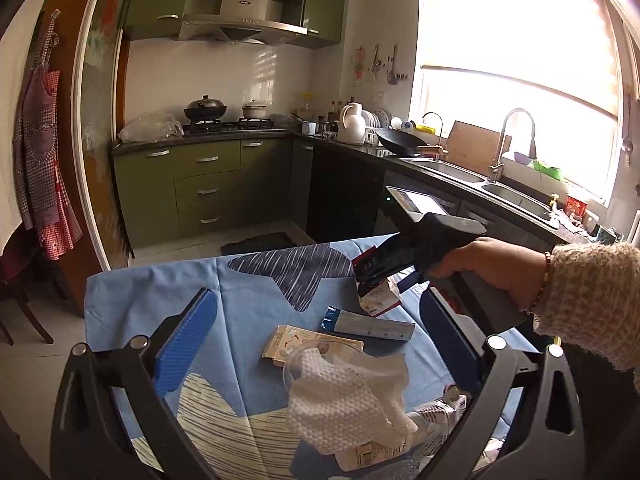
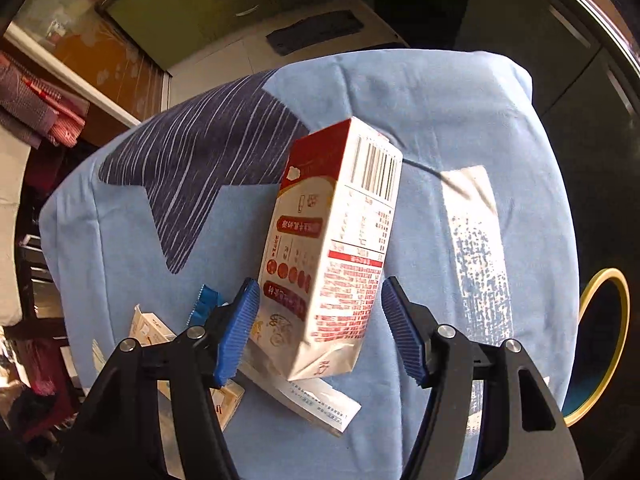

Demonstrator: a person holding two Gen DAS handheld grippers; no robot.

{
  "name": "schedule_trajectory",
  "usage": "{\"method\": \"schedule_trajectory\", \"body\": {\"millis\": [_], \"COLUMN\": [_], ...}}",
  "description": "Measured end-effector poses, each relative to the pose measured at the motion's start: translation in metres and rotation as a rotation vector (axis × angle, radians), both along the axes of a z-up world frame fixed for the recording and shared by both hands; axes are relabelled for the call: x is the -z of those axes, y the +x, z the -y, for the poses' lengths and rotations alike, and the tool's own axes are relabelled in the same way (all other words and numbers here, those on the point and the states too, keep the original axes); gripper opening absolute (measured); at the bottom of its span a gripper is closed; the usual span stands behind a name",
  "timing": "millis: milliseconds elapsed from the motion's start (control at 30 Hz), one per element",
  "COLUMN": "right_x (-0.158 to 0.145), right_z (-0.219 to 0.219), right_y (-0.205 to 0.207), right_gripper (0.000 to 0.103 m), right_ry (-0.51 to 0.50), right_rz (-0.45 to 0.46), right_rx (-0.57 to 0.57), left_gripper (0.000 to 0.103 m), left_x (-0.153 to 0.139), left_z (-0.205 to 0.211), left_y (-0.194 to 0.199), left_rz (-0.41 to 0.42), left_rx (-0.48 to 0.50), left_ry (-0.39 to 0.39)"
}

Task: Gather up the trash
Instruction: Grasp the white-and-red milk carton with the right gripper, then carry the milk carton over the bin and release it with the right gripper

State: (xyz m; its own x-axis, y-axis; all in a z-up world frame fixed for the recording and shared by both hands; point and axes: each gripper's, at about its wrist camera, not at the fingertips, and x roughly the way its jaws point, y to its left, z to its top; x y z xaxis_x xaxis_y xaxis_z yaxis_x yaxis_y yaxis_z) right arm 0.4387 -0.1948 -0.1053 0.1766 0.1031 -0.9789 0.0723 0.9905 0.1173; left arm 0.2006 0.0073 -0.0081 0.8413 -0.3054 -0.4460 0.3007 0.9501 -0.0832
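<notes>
1. Milk carton (image 2: 336, 248), white and red with a barcode, lies on the blue tablecloth (image 2: 460, 120) right between the right tongs (image 2: 318, 332). Pads spread either side of it, not pressing, a gap showing on the right pad's side.
2. Nearest the left tongs (image 1: 316, 344), which are spread wide with nothing pinched: a crumpled white paper towel (image 1: 348, 396) draped over a clear plastic tub, with squashed tubes and packets under it.
3. Just past that, a flat beige packet (image 1: 308, 344) and a grey-and-blue wrapper (image 1: 372, 324), both loose on the table.
4. Further on, the person's hand (image 1: 492, 268) in a knitted sleeve holds the right tongs over the carton, so they cover its top from the left view.
5. Off the table's right edge there's a yellow-rimmed bin (image 2: 600, 344) down on the floor.
6. Way back: green cabinets, stove with a wok (image 1: 205, 110), double sink (image 1: 480, 184) under a bright window.
</notes>
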Motion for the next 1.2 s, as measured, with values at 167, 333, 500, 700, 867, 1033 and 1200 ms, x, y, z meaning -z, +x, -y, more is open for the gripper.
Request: {"method": "schedule_trajectory", "body": {"millis": [167,333,500,700,867,1033,1200], "right_x": [0.005,-0.002,-0.027,-0.072,-0.067,-0.021,0.019], "right_z": [-0.013,-0.013,0.026,0.135,0.26,0.341,0.374], "right_y": [-0.001,-0.013,-0.04,-0.106,-0.183,-0.218,-0.224], "right_gripper": [0.038,0.035,0.035,0.035,0.035,0.035,0.035], "right_ry": [-0.017,-0.013,0.046,0.084,-0.001,-0.016,-0.032], "right_rz": [-0.006,0.036,0.08,0.185,0.187,0.105,0.055], "right_rx": [-0.044,-0.097,-0.111,-0.019,0.173,0.335,0.387], "left_gripper": [0.096,0.096,0.096,0.096,0.096,0.096,0.096], "left_x": [0.003,0.006,0.008,0.011,0.011,0.008,0.004], "left_z": [0.003,0.004,0.003,0.005,0.011,0.023,0.033], "left_y": [0.003,0.005,0.007,0.006,0.005,0.0,-0.006], "left_rz": [-0.009,-0.02,-0.025,-0.03,-0.038,-0.034,-0.04], "left_rx": [0.003,0.002,0.0,0.013,0.033,0.047,0.056], "left_ry": [0.005,0.008,0.008,0.007,0.011,0.045,0.072]}}
